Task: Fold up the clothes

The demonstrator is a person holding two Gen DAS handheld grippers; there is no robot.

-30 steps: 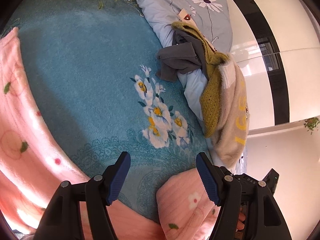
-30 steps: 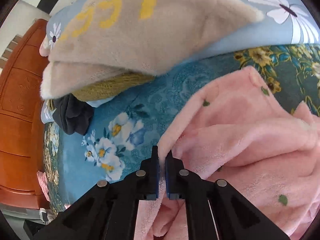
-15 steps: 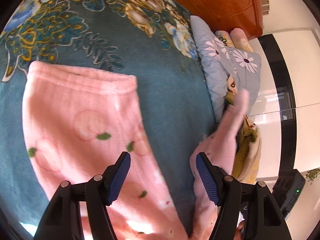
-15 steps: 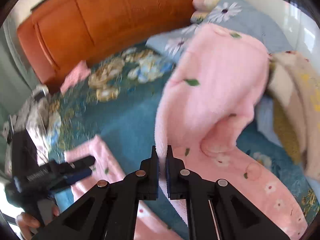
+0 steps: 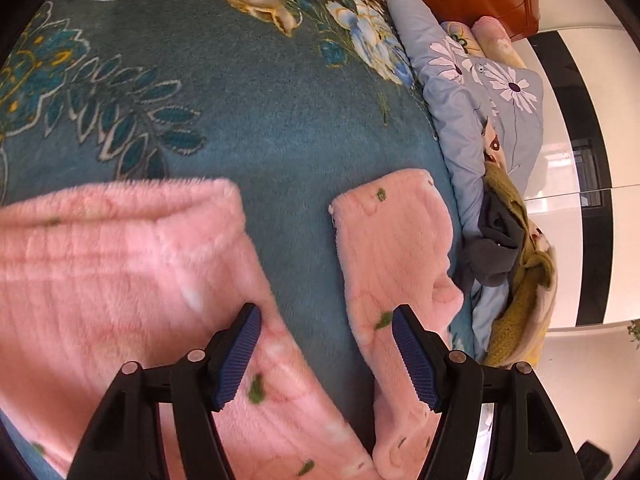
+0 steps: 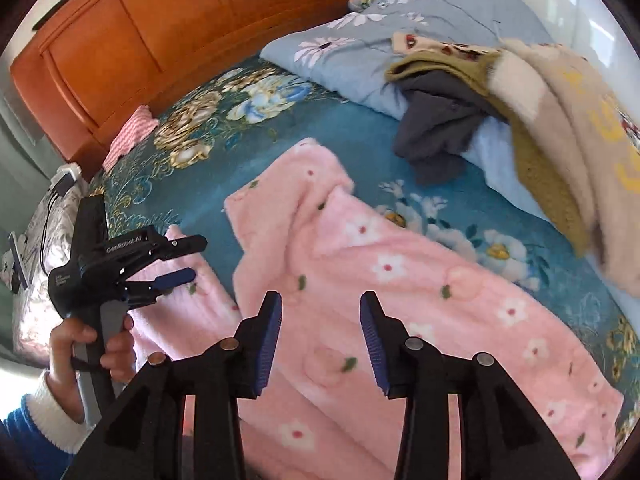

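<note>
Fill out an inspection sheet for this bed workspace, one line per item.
Surface: teal floral bedspread.
Job's things: pink fleece pants spread flat, legs apart.
Clutter: grey garment, mustard knit and beige top heaped on the blue quilt.
Grippers: left gripper open above the pants; right gripper has just been opening, nothing between its jaws.
Cables: dark cables at the left edge.
Surroundings: wooden headboard.
</note>
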